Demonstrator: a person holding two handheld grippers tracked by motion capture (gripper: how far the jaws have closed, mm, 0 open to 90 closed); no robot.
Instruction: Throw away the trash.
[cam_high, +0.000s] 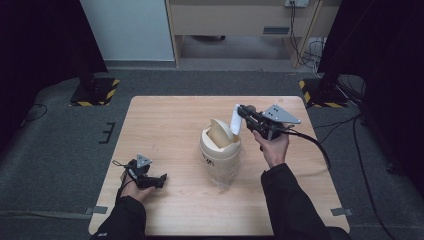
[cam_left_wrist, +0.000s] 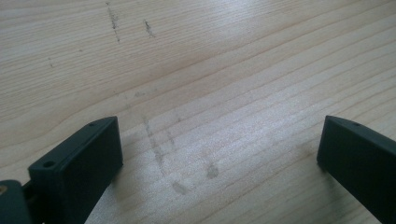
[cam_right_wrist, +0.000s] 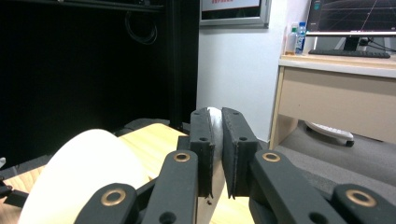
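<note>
Over on the left, I am resting my left gripper (cam_high: 159, 179) low on the wooden table (cam_high: 170, 125), near its front left corner, and I am holding nothing with it. In the left gripper view its jaws are standing wide apart, with bare, lightly scuffed wood (cam_left_wrist: 196, 93) between them. That hand is idling, well apart from the work.

Moving to the middle, the small cream bin (cam_high: 220, 150) is standing upright on the table, and its swing lid (cam_high: 220, 131) is tipping inward, leaving an opening at the top. In the right gripper view the rounded cream top (cam_right_wrist: 88, 172) is bulging just below and beside my jaws.

On the right, I am holding my right gripper (cam_high: 241, 111) above the bin's far right edge. Its jaws are pinched together on a white piece of paper (cam_high: 235, 120), which is hanging down from the tips toward the lid opening. In the right gripper view the paper (cam_right_wrist: 216, 140) is showing as a thin white strip squeezed between the two black jaws.

As I judge it, the pick-up is done and the carry is nearly done: the paper is at the bin's mouth but I am not yet letting go of it. What is left is to lower it through the flap, spread the jaws so it drops inside, and pull my hand clear. I cannot tell whether the paper's lower end is already touching the lid.
</note>
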